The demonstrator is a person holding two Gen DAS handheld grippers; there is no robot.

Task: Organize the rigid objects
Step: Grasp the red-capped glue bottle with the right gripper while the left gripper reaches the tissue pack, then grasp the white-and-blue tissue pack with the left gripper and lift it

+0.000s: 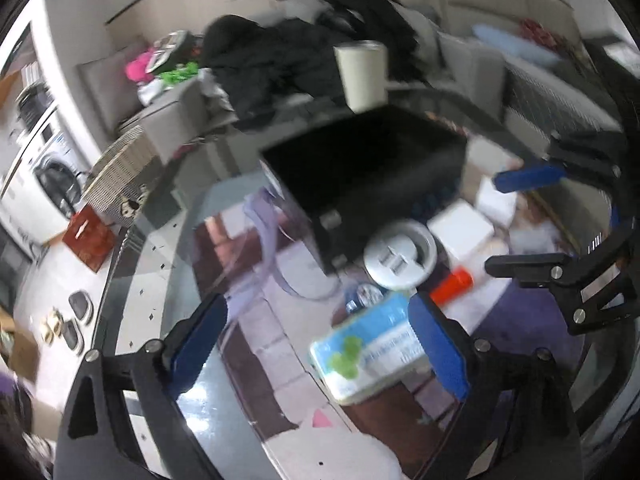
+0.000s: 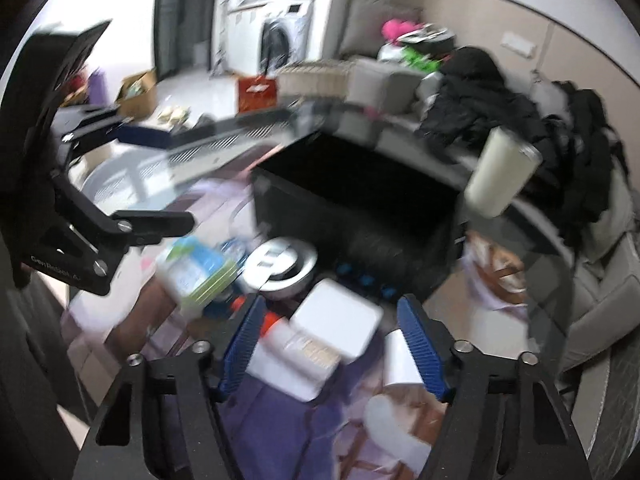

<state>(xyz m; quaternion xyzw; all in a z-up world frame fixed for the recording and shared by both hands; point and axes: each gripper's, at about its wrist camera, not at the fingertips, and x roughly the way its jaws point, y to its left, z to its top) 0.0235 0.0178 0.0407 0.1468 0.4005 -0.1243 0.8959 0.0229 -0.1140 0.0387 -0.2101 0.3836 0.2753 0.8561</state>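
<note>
A black open box (image 1: 360,176) stands on a glass table; it also shows in the right wrist view (image 2: 352,200). In front of it lie a round white lid (image 1: 400,254), a blue-green tin (image 1: 368,352), an orange-capped item (image 1: 452,284) and white boxes (image 1: 460,228). My left gripper (image 1: 320,348) is open and empty above the table, with the tin by its right finger. My right gripper (image 2: 332,344) is open and empty over a white box (image 2: 336,328). The tin (image 2: 196,276) and lid (image 2: 280,266) lie to its left. Both views are blurred.
A cream cup (image 1: 362,74) stands behind the black box, also in the right wrist view (image 2: 500,172). Dark clothes (image 1: 280,60) are piled on a grey sofa (image 2: 600,300) beyond. A washing machine (image 2: 284,36) and a red box (image 1: 88,236) are on the floor side.
</note>
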